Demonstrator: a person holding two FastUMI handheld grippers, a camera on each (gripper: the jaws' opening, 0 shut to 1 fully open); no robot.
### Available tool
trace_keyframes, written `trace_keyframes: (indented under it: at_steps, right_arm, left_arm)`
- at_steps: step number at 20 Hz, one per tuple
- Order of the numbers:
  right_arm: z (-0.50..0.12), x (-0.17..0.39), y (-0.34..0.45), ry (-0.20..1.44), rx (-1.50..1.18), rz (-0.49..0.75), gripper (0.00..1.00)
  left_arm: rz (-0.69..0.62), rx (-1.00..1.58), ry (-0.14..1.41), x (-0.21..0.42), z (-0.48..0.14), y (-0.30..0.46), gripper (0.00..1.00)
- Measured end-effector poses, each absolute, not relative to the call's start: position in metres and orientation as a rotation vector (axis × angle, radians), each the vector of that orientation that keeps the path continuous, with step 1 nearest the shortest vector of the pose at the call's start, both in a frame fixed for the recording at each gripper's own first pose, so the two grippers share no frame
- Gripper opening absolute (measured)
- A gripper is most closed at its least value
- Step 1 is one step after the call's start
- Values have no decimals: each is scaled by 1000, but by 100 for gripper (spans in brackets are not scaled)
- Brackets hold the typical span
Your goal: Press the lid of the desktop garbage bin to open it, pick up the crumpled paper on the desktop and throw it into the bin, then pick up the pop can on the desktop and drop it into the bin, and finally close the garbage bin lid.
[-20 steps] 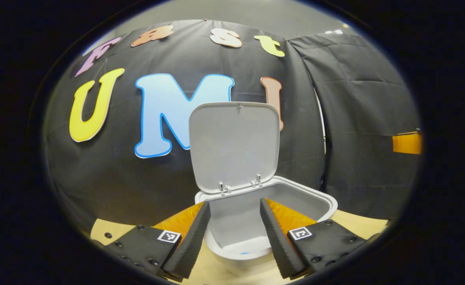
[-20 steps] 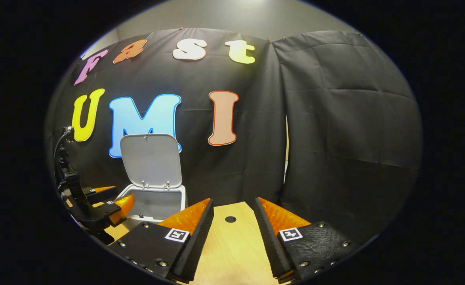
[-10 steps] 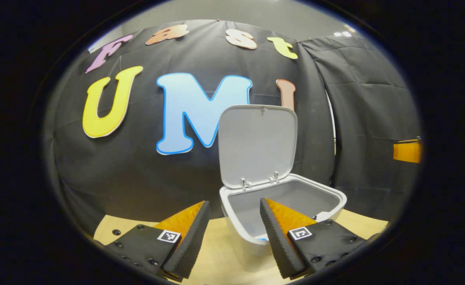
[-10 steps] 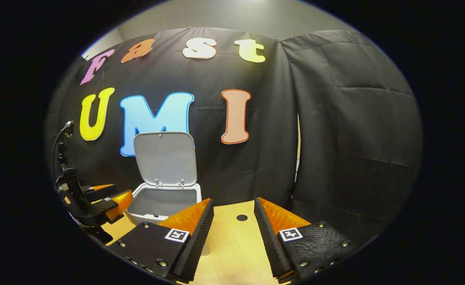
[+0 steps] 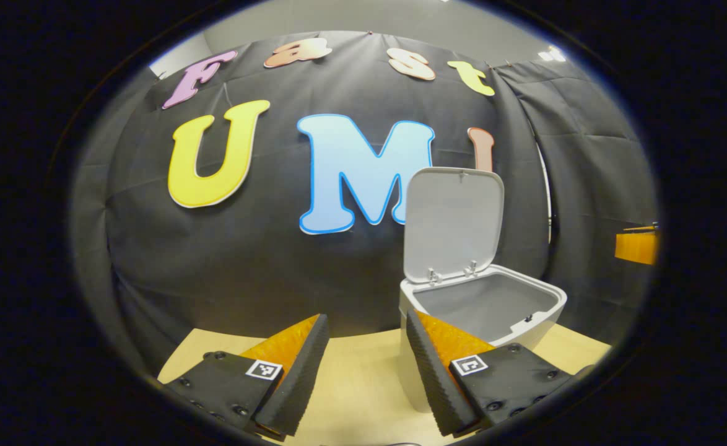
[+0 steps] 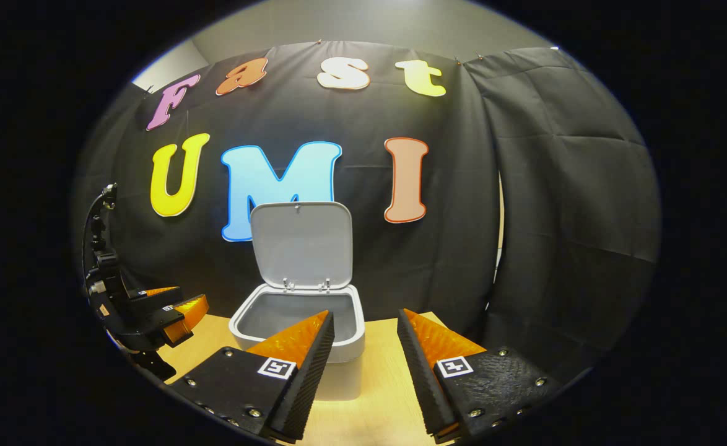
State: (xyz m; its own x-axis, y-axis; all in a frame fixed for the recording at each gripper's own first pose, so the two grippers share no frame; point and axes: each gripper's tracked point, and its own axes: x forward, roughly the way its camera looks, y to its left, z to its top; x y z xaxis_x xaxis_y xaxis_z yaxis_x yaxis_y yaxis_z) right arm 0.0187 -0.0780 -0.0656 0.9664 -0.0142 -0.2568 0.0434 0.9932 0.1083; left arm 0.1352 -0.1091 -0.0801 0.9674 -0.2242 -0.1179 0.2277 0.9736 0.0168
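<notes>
Two grippers hang over a pale wooden desktop (image 6: 376, 384), each with its fingers spread apart and nothing between them; in the left gripper view the left gripper (image 5: 363, 371) sits low in front, its gap over bare wood, and the garbage bin (image 5: 524, 331) stands just to the right of it, partly behind the right-hand finger (image 5: 428, 371); the bin's lid (image 5: 453, 223) stands upright on its rear hinges, leaning back toward the black cloth wall (image 5: 246, 272), so the mouth is open and the grey inside wall shows; what lies at the bottom cannot be told from here; at the far right edge of that view an orange shape, too cropped to name, juts in; in the right gripper view the right gripper (image 6: 363, 371) is likewise parted, and the same garbage bin (image 6: 351, 344) stands behind its left-hand finger (image 6: 304, 371), near the middle of the desk, lid (image 6: 301, 244) raised and upright; the left gripper (image 6: 171, 310) shows again at the left edge, off to the bin's left and apart from it, its fingers pointing toward the bin with a small gap between them; a dark cable rises above it
</notes>
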Motion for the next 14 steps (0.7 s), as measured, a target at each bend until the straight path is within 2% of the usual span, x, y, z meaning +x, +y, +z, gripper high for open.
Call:
trace_keyframes:
  at_steps: [1, 2, 14]
  right_arm:
    - [-66, 19, -73, 259, 114, -19, 68]
    - [-65, 20, -68, 261, 116, -9, 68]
    - [-84, 23, 7, 302, 117, 132, 68]
  left_arm:
    - [-218, 31, 117, 133, -80, -101, 85]
    - [-206, 31, 117, 131, -80, -93, 88]
    - [-81, 40, 127, 110, -80, -8, 88]
